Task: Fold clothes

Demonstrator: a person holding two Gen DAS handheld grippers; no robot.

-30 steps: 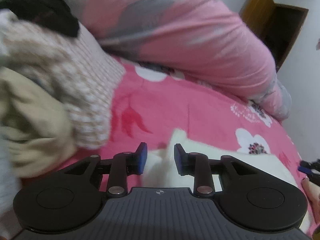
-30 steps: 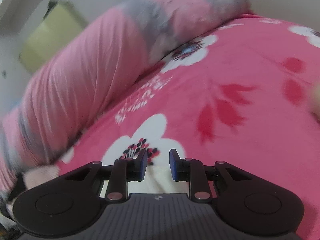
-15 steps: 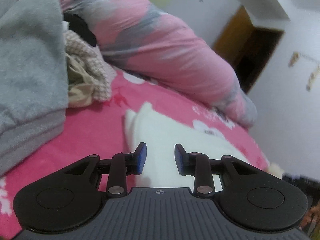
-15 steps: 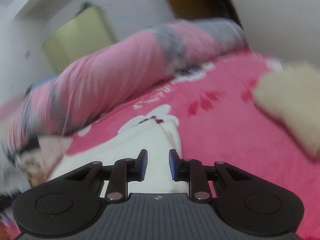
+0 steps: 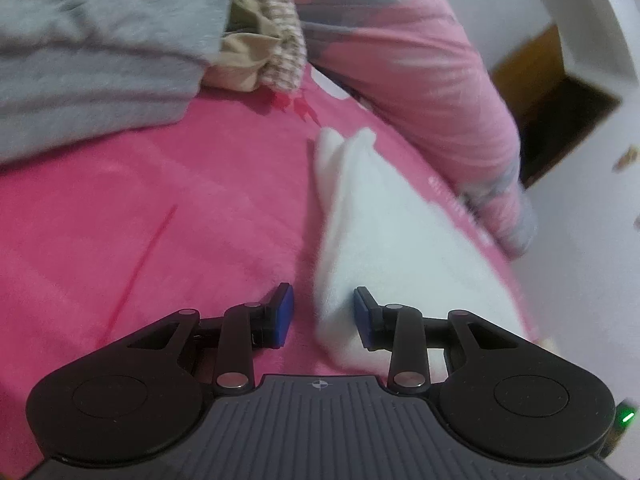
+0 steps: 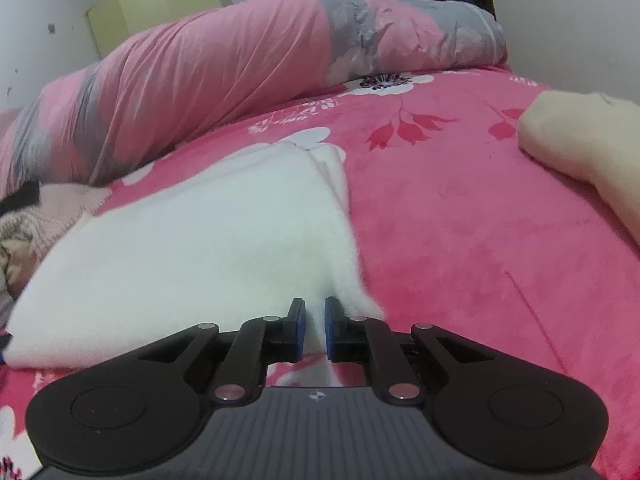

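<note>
The fluffy white garment [image 6: 208, 240] lay folded flat on the pink floral bedspread [image 6: 480, 240]. The right gripper [image 6: 313, 330] was closing on its near corner, while the left gripper [image 5: 322, 318], jaws apart and opening, straddled its opposite edge.

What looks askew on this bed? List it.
The white garment lies neatly flat on the pink bedspread. The untidy part is the heap beyond it: a grey garment slumped over crumpled beige cloth and a knit piece, none folded. Nothing looks spilled or damaged.
</note>
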